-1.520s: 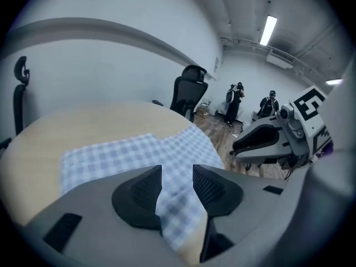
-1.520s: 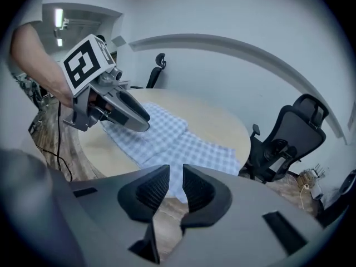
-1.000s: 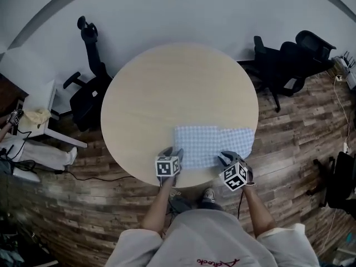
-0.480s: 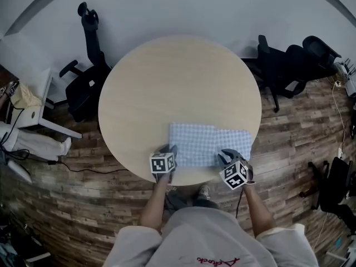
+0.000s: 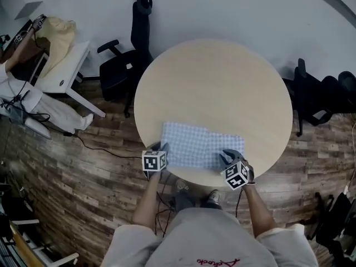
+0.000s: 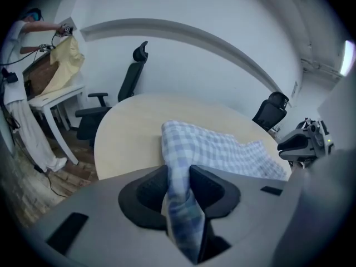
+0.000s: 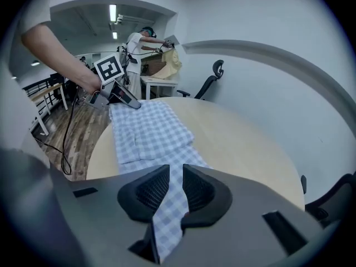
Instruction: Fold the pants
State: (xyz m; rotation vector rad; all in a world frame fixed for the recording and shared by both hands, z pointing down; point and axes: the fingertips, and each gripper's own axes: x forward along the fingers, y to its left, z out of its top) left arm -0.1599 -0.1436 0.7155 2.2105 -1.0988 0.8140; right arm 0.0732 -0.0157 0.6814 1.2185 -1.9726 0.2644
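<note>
1. Pants (image 5: 201, 149), a blue-and-white checked cloth, lie spread on the near part of the round pale wooden table (image 5: 222, 77), with their near edge along the table's rim closest to the person.
2. The left gripper (image 5: 161, 148) is at the cloth's near left corner. In the left gripper view its jaws have just been closing and now pinch a bunched fold of the checked fabric. The fabric rises off the table, passes between the pads and hangs out behind them.
3. The right gripper (image 5: 227, 156) is at the near right corner. In the right gripper view its jaws are clamped on a narrow strip of the same cloth, which runs back from the pads in a flat band.
4. Both grippers slant downward toward the table. Their marker cubes face up, and the person's bare forearms reach in from below.
5. Between the two grips the cloth lies mostly flat, with a low ripple toward the right side.
6. A black office chair (image 5: 125, 65) stands beyond the table's far left, and more black chairs (image 5: 322, 96) stand at its right.
7. A white desk (image 5: 64, 74) carrying a yellow cloth (image 5: 55, 35) stands at far left on the wooden floor (image 5: 83, 188).
</note>
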